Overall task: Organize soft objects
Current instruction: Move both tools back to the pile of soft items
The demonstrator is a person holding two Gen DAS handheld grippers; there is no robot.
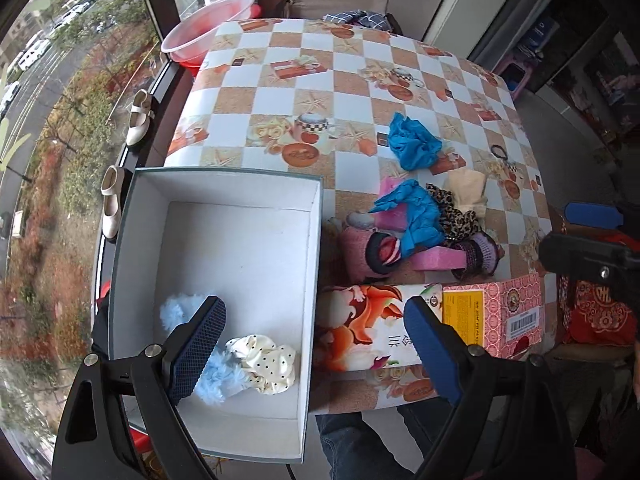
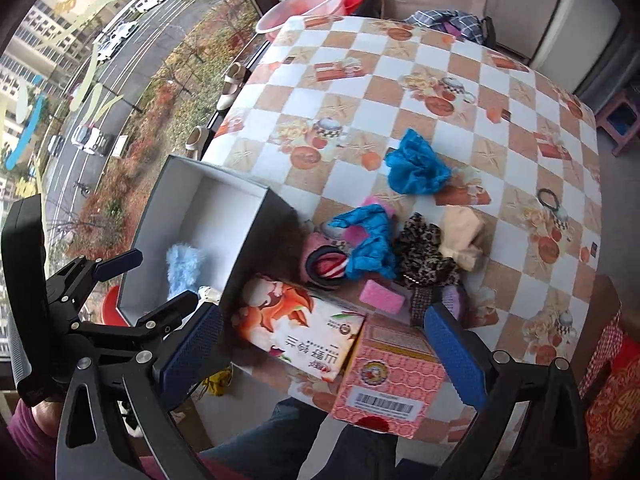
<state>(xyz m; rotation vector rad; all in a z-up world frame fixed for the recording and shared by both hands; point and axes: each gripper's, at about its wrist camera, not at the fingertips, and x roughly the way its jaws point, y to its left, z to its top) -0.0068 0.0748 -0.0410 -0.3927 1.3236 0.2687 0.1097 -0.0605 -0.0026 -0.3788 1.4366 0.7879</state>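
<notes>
An open white box (image 1: 120, 264) stands at the table's near left. In it lie a fluffy light-blue piece (image 1: 218, 376) and a cream polka-dot scrunchie (image 1: 266, 364). My left gripper (image 1: 316, 348) hangs open over the box's right wall, with nothing between its pads. To the right is a pile of soft things: a crumpled blue piece (image 2: 416, 168), a second blue piece (image 2: 368, 240), a leopard scrunchie (image 2: 424, 252), a cream cloth (image 2: 460, 236), a pink sponge (image 2: 382, 294) and a black-and-red ring (image 2: 326, 264). My right gripper (image 2: 320, 352) is open and empty above the cartons.
Two cartons lie at the front edge, an orange-flowered carton (image 2: 304, 332) and a pink carton (image 2: 392, 376). A black hair tie (image 2: 548, 200) lies far right. A pink basin (image 1: 208, 24) and white shoes (image 1: 140, 118) sit by the window. A person's trouser leg (image 1: 360, 444) is below the table edge.
</notes>
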